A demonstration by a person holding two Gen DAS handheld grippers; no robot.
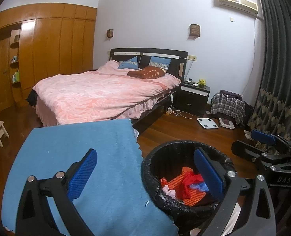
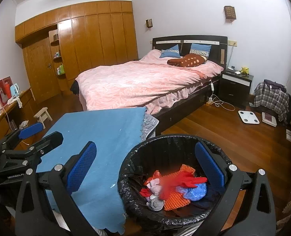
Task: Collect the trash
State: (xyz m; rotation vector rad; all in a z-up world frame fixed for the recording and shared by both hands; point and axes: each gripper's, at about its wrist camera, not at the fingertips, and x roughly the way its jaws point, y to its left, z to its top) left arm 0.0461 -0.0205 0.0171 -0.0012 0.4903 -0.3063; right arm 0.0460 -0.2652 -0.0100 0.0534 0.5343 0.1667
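A black bin (image 1: 184, 206) lined with a black bag stands on the floor beside a table under a blue cloth (image 1: 70, 147). It holds trash (image 1: 184, 184): orange ridged pieces, red plastic, a blue bag, pale scraps. It also shows in the right wrist view (image 2: 145, 214), with the same trash (image 2: 174, 186) inside. My left gripper (image 1: 145, 173) is open and empty, one finger over the cloth, the other over the bin. My right gripper (image 2: 145, 169) is open and empty, above the bin's left rim. Each gripper shows in the other's view.
A bed with a pink cover (image 2: 141, 82) stands behind the table. A dark nightstand (image 2: 235, 84), a white scale (image 2: 248, 117) and cables lie on the wooden floor to the right. A wooden wardrobe (image 2: 86, 45) and a small stool (image 2: 43, 116) are at the left. A dark curtain (image 1: 279, 59) hangs far right.
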